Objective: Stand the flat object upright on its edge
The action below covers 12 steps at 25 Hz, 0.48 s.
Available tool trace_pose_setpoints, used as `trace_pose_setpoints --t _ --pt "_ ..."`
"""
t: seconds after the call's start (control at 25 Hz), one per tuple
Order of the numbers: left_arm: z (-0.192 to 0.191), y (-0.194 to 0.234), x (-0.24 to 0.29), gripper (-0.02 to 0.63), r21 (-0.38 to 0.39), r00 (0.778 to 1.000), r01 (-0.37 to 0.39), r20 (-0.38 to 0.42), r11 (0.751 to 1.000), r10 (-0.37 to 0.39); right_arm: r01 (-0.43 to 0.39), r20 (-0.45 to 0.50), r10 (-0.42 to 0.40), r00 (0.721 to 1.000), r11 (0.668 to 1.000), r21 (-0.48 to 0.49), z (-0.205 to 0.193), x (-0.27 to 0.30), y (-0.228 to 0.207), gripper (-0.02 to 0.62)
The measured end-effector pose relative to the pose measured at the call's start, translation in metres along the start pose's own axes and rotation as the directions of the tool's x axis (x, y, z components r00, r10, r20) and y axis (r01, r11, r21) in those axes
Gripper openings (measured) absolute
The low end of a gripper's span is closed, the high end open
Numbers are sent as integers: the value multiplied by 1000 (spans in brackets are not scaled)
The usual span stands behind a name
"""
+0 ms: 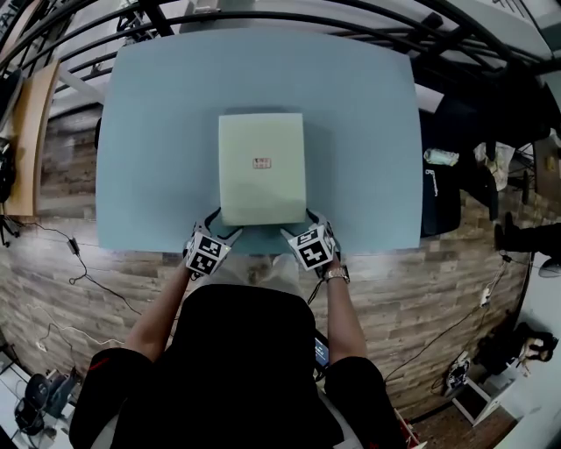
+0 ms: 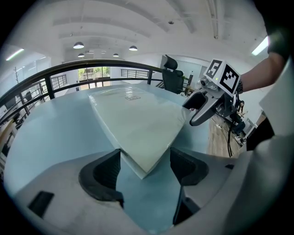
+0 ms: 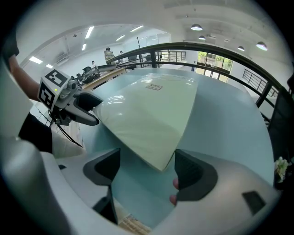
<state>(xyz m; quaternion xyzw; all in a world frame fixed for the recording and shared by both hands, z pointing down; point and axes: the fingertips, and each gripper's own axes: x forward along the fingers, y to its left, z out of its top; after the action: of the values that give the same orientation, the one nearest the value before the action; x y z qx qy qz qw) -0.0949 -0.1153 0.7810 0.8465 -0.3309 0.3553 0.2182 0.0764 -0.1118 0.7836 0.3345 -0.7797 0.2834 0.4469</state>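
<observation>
A flat pale green square box [image 1: 261, 167] with a small red label lies on the light blue table [image 1: 149, 140], close to its near edge. My left gripper [image 1: 221, 228] stands open at the box's near left corner, and that corner [image 2: 143, 165] pokes in between the jaws [image 2: 144, 158] without being clamped. At the near right corner my right gripper [image 1: 301, 224] is open in the same way, the box corner [image 3: 161, 163] lying between its pads [image 3: 147, 160]. Each gripper shows in the other's view: the right gripper [image 2: 198, 108] and the left gripper [image 3: 87, 109].
The table's near edge [image 1: 263, 250] runs just under both grippers. A black railing [image 1: 289, 22] curves round the far side. A dark office chair [image 1: 443, 188] stands by the table's right edge, and a wooden desk [image 1: 31, 131] at the left. The floor is wood plank.
</observation>
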Motion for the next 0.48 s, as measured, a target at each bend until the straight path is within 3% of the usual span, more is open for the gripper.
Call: trace_pose_setpoints --t 0.48 --pt "-2 6 2 339 64 999 36 -17 997 -35 49 25 -51 998 996 76 -2 -1 7 364"
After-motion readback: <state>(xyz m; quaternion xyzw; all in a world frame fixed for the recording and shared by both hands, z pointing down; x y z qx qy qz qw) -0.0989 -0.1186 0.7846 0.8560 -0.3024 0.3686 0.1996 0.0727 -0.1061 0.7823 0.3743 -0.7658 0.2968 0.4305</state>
